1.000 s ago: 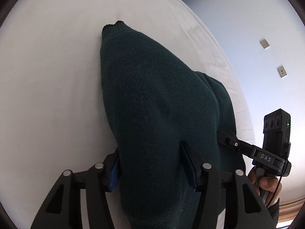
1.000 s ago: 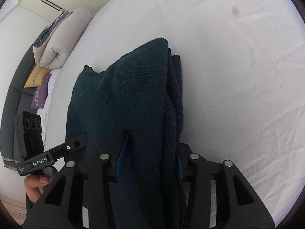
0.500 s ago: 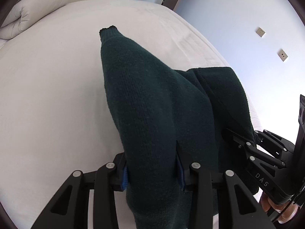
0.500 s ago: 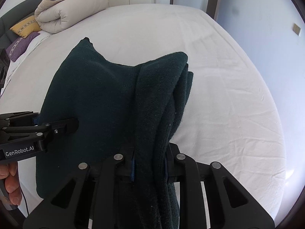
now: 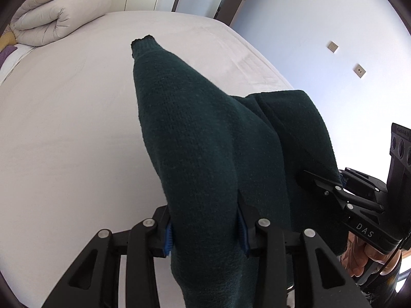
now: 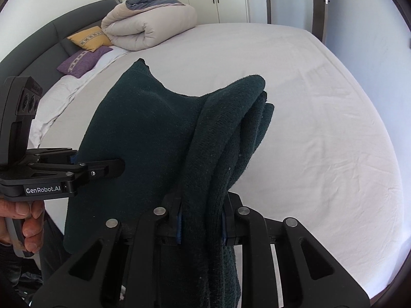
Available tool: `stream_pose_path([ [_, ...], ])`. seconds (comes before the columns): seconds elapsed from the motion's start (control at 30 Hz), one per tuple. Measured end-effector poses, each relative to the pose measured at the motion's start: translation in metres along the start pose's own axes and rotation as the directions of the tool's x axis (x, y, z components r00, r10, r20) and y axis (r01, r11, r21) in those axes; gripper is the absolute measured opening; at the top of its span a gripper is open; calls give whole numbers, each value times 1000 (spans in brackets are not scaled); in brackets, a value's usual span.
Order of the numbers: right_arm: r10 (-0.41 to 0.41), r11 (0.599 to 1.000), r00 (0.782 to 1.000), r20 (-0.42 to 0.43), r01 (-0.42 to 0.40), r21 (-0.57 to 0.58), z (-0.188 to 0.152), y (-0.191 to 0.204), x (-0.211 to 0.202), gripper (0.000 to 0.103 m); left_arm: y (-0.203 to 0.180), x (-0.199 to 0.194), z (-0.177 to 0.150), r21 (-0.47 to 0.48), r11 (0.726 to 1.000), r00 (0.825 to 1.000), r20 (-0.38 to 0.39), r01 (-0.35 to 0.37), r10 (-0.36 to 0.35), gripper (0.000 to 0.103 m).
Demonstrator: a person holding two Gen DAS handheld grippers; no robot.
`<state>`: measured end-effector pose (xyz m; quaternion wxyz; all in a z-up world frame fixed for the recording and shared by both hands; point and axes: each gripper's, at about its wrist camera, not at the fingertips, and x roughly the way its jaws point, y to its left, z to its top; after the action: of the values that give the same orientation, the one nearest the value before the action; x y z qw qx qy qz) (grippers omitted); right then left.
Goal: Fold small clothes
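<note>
A dark green knitted sweater [image 5: 205, 154] is held up above the white bed [image 5: 64, 141], pinched at one edge by the left gripper [image 5: 205, 228] and at the other by the right gripper [image 6: 201, 225]. Both fingertips are buried in knit; the lower hem is cut off.

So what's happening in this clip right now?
A person holds a handheld gripper in each hand, and both are clamped on one dark green knitted sweater. The left gripper pinches one bunched edge; the right gripper grips a thicker stack of folded layers. The garment hangs lifted between them above the white-sheeted bed, not laid flat. A rolled beige duvet sits near the headboard.
</note>
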<state>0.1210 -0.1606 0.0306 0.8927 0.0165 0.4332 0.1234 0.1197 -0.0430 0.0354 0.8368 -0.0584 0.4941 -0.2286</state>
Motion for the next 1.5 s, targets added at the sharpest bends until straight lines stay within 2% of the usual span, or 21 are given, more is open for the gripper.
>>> stream_pose_path([
  [0.17, 71, 996, 995, -65, -67, 59, -39, 30, 25, 19, 32, 12, -45, -51, 998, 998, -66, -26, 23, 41],
  [0.3, 73, 993, 987, -145, -58, 107, -82, 41, 76, 19, 46, 54, -69, -42, 997, 987, -149, -63, 56, 43],
  [0.37, 38, 991, 985, -167, -16, 131, -95, 34, 98, 20, 49, 65, -76, -39, 996, 990, -126, -75, 69, 49],
  [0.47, 88, 978, 986, -143, -58, 201, -109, 25, 109, 22, 51, 65, -77, -76, 996, 994, -98, -53, 45, 51],
  [0.57, 72, 986, 988, -140, -49, 161, -112, 31, 114, 23, 49, 68, -81, -79, 996, 995, -87, -51, 44, 55],
  [0.67, 60, 990, 991, -122, -44, 131, -112, 39, 124, 25, 59, 69, -84, -128, 992, 997, -81, -18, 7, 60],
  [0.73, 92, 982, 990, -110, -72, 176, -128, 14, 106, 26, 61, 69, -88, -151, 989, 998, -68, -6, -4, 63],
  [0.83, 140, 967, 986, -92, -116, 226, -131, 1, 115, 31, 60, 60, -98, -160, 987, 999, -38, -19, 14, 67],
  [0.87, 152, 960, 985, -82, -128, 250, -133, -7, 112, 40, 63, 53, -105, -163, 986, 1000, -24, -17, 14, 67],
  [0.9, 148, 953, 987, -66, -125, 275, -135, -13, 108, 45, 64, 49, -109, -170, 985, 1000, -11, -14, 13, 67],
  [1.0, 143, 932, 990, -16, -129, 338, -141, -30, 86, 48, 62, 33, -112, -175, 984, 998, 41, -29, 37, 67],
  [1.07, 115, 930, 993, 4, -109, 350, -148, -34, 73, 50, 54, 15, -116, -160, 985, 992, 100, -62, 79, 71],
  [1.1, 95, 934, 995, 9, -92, 345, -149, -41, 54, 51, 48, 7, -116, -152, 985, 986, 137, -77, 98, 78],
  [1.13, 65, 940, 998, 16, -67, 336, -154, -47, 36, 52, 43, -2, -117, -141, 986, 977, 178, -92, 117, 86],
  [1.17, 28, 944, 999, 18, -32, 327, -156, -47, 30, 52, 40, -13, -118, -132, 985, 966, 218, -111, 138, 89],
  [1.27, -81, 934, 997, 5, 74, 349, -167, -68, 2, 52, 27, -48, -127, -96, 978, 917, 340, -187, 209, 102],
  [1.37, -56, 899, 998, 36, 35, 437, -176, -93, -25, 52, 10, -77, -136, -55, 960, 853, 446, -275, 270, 103],
  [1.4, -61, 895, 996, 65, 25, 446, -177, -97, -39, 52, 6, -89, -140, -42, 950, 824, 487, -309, 290, 103],
  [1.43, -81, 899, 992, 94, 32, 437, -176, -97, -53, 52, -1, -99, -143, -38, 935, 785, 532, -352, 317, 103],
  [1.47, -109, 909, 985, 134, 44, 413, -174, -92, -68, 52, -8, -109, -145, -39, 918, 744, 574, -394, 343, 103],
  [1.5, -141, 921, 973, 184, 61, 385, -172, -88, -89, 52, -16, -117, -144, -45, 899, 694, 619, -437, 368, 103],
])
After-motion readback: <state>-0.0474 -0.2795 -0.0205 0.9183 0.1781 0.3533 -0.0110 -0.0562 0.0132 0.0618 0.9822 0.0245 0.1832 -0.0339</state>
